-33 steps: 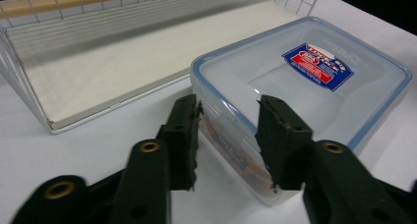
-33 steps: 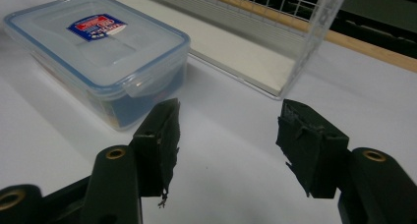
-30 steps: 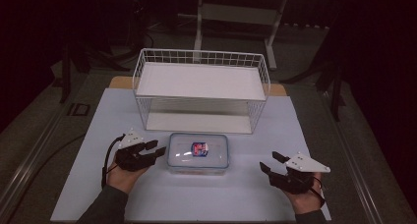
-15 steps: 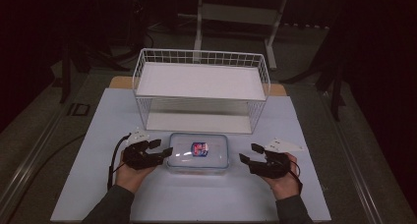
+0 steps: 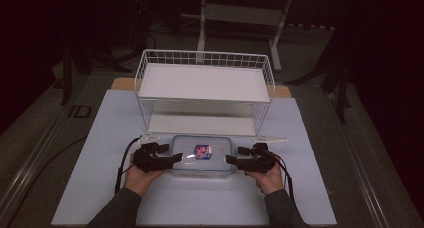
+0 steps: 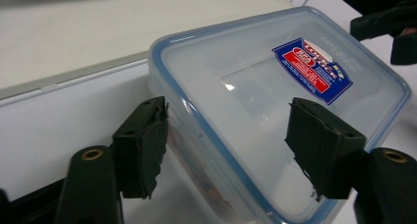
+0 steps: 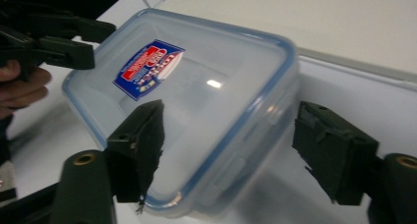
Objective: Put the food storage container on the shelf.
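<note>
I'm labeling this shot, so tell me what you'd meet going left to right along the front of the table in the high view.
left gripper → clear lidded container with the blue and red label → right gripper

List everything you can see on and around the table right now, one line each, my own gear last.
Food container: one, clear with a blue-rimmed lid and a red-and-blue label, on the mat near the front, between the two grippers.
Wire rack: one, white, two tiers, behind the container.
Mat: one, white, covering the table top.
Metal stand: one, grey, on the floor beyond the table.
Left gripper: one, black, fingers open around the container's left corner.
Right gripper: one, black, fingers open around the container's right corner.
Hands: two, each holding a gripper, dark sleeves at the bottom edge.
</note>
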`<state>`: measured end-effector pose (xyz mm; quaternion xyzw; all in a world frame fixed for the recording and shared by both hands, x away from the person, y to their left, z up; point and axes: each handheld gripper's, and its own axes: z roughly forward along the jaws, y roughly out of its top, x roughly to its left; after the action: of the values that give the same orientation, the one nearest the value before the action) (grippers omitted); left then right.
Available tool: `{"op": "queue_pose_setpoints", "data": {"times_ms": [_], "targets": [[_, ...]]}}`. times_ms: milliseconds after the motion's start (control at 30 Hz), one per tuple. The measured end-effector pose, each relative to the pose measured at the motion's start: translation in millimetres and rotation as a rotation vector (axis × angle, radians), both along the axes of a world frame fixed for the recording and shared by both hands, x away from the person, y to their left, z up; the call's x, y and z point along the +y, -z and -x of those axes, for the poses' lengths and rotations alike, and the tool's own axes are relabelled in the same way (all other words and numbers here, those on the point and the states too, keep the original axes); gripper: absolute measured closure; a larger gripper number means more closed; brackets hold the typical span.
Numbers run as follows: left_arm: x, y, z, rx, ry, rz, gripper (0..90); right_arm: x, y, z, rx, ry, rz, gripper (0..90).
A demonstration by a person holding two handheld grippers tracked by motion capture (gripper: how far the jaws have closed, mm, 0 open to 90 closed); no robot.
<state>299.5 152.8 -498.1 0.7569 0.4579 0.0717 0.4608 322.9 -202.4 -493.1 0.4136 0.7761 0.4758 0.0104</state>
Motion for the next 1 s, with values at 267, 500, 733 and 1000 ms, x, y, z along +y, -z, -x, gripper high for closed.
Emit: {"op": "queue_pose_setpoints", "data": {"times_ms": [267,500,733,1000], "targets": [[3.0,9.5,-9.8,0.100,0.012,0.096,21.7,5.1,7.6,-5.1,0.087,-0.015,-0.016,23.3],[3.7,16.3,-15.5,0.206,0.031,0.166,16.9,7.3,13.8,-10.3,0.165,-0.027,-0.049,21.5],[5.7,18.4,-16.8,0.248,0.036,0.201,19.4,5.6,22.4,-15.0,0.274,-0.053,-0.117,19.0],[13.4,12.4,-12.5,0.256,0.030,0.222,31.4,5.1,18.1,-8.0,0.240,-0.091,-0.077,23.0]]}}
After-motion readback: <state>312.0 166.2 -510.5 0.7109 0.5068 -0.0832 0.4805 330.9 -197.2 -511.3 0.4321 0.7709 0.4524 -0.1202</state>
